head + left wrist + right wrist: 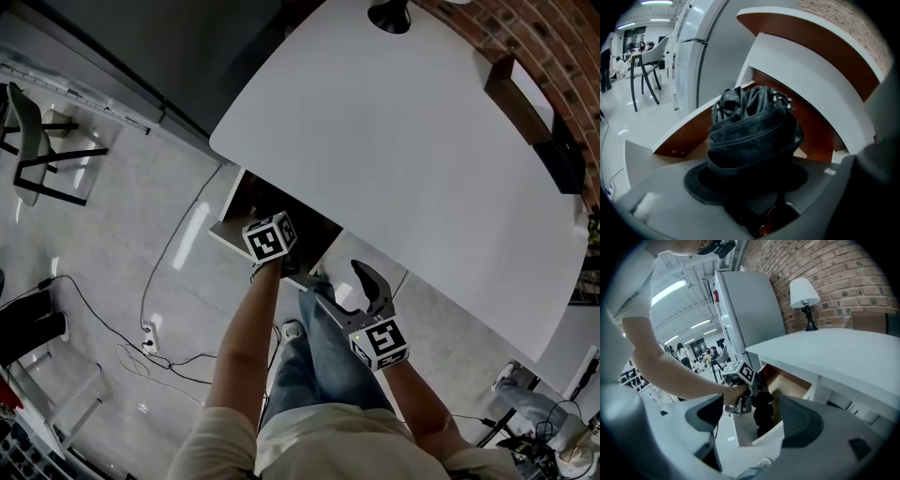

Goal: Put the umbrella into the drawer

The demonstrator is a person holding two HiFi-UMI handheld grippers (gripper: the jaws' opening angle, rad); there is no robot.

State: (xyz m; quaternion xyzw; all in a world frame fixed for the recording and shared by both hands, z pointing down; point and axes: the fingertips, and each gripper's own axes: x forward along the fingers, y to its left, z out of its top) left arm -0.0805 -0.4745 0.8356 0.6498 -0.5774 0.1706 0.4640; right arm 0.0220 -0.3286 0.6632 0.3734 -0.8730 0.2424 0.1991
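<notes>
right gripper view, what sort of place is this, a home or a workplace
Probably a large open workplace or lab with a mock room corner: long ceiling strip lights and people behind, while a brick wall, table lamp and white desk stand near.

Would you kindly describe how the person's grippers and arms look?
The left gripper and right gripper each have grey bodies, dark curved pads and a white cube of black square markers. The arms are bare below short pale sleeves.
</notes>
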